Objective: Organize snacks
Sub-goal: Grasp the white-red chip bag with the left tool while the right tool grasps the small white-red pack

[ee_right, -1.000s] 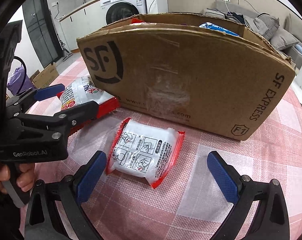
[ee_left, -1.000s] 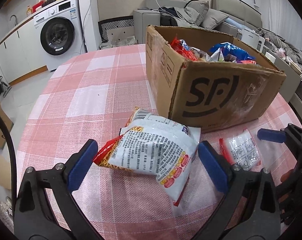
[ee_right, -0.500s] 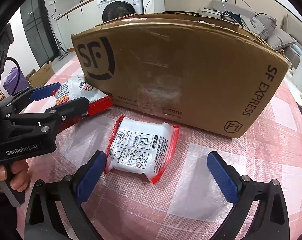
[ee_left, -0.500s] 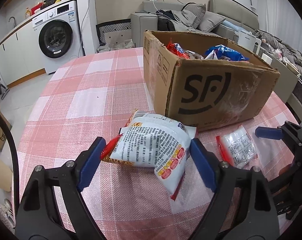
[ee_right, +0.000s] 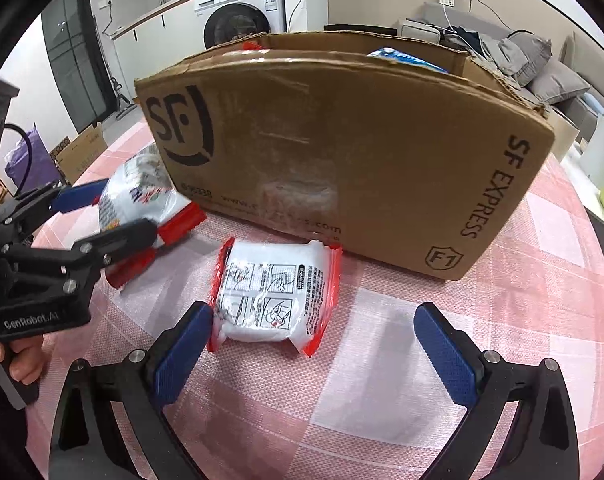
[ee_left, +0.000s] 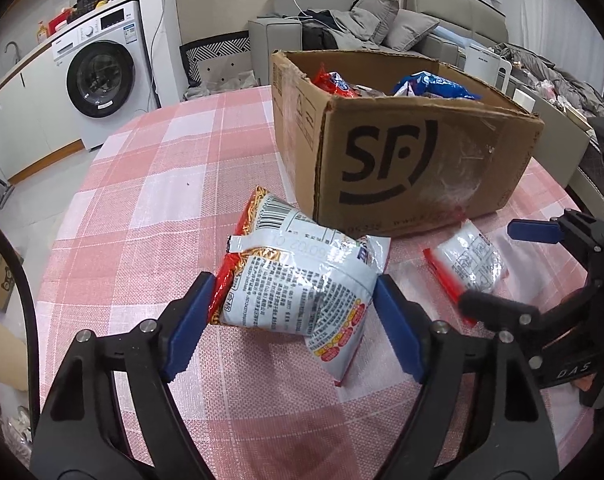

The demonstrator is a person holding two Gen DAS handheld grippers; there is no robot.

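Left wrist view: left tool (ee_left: pixel 291 320), closing, flanks the noodle packet (ee_left: pixel 302 284); contact unclear.

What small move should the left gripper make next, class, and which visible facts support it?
Probably finish closing. The left gripper has just been closing around the large noodle packet, whose sides meet both blue pads, yet it lies on the tablecloth. Once gripped, it could go into the cardboard box.

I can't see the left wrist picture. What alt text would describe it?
The left gripper, whose jaws have just been closing, touches both sides of a large white snack bag lying on a pink checked tablecloth. Behind stands an open cardboard box holding snacks.
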